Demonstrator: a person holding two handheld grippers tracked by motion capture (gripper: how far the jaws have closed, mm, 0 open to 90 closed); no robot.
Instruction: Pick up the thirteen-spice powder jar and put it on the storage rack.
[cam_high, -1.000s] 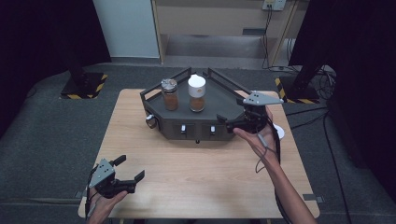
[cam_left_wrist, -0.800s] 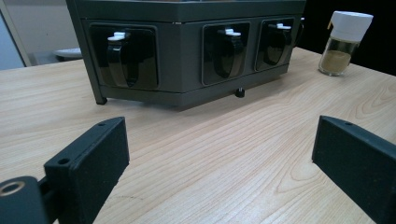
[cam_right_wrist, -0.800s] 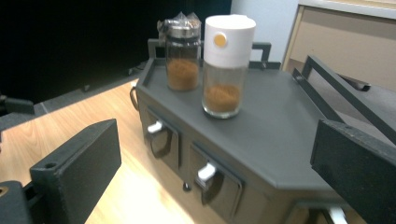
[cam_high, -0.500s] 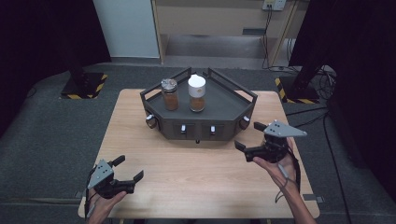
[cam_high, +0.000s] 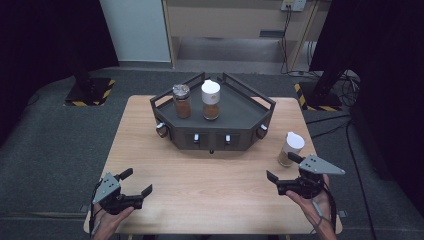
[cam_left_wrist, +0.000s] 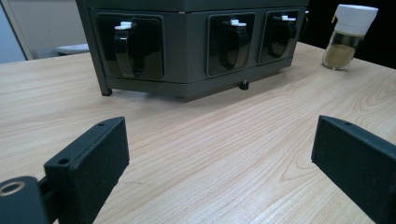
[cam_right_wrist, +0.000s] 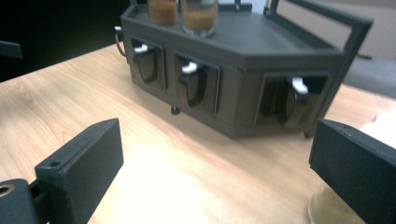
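A dark hexagonal rack (cam_high: 240, 107) stands mid-table with small drawers along its front. On top of it are a metal-lidded spice jar (cam_high: 182, 101) and a white-capped spice jar (cam_high: 210, 100). Another white-capped jar (cam_high: 290, 149) stands on the table to the rack's right. My right gripper (cam_high: 283, 166) is open just in front of that jar, with nothing between its jaws. My left gripper (cam_high: 136, 181) is open and empty near the front left edge. The left gripper view shows the rack front (cam_left_wrist: 187, 42) and the far jar (cam_left_wrist: 348, 37). The right gripper view shows the rack (cam_right_wrist: 243, 56) and a blurred jar base (cam_right_wrist: 327, 207).
The wooden table (cam_high: 210, 175) has bare room between the two grippers. Dark floor surrounds it, with stands and cables at the back right (cam_high: 325, 90). The rack has raised rails (cam_high: 250, 90) around its top.
My right gripper has pulled back from the rack's right side toward the near table edge. The white-capped jar now stands uncovered beyond it. The left gripper has stayed put.
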